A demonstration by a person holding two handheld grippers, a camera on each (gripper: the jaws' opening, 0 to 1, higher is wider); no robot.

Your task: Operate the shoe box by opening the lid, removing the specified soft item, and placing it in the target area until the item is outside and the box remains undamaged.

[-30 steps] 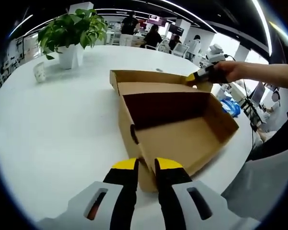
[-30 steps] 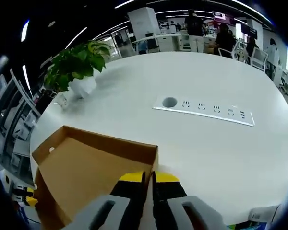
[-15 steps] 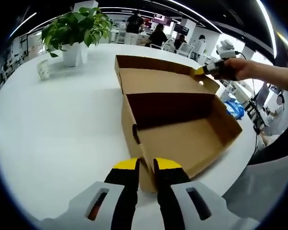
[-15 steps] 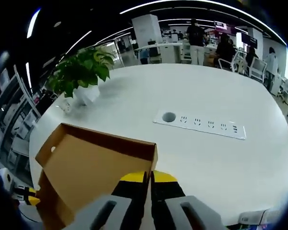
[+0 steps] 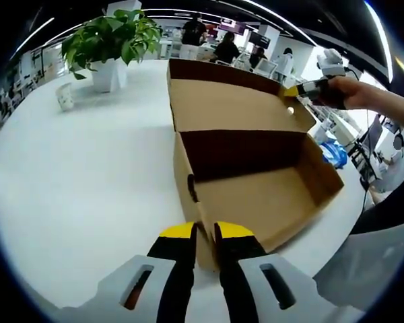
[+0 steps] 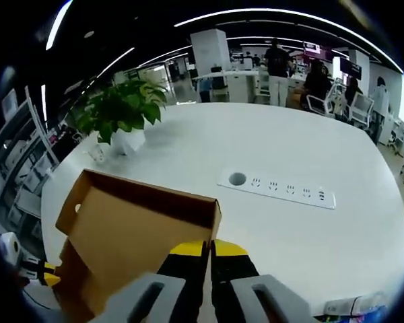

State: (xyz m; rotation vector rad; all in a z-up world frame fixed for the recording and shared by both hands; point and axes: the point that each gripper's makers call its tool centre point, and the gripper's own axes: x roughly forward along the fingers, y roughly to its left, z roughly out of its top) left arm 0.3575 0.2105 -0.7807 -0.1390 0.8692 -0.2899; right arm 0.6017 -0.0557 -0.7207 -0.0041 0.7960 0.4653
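The right hand-held gripper (image 6: 207,250), clamped on the lid (image 5: 232,104), is lifting it higher than before; the left hand-held gripper (image 5: 205,234) is pinching the shoe box (image 5: 256,192) wall on the worktop (image 5: 81,182).

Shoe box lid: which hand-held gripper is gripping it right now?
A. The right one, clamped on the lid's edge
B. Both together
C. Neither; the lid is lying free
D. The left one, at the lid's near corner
A. In the right gripper view the right hand-held gripper has its jaws shut on the edge of the lid, while the left hand-held gripper clamps the wall of the shoe box.
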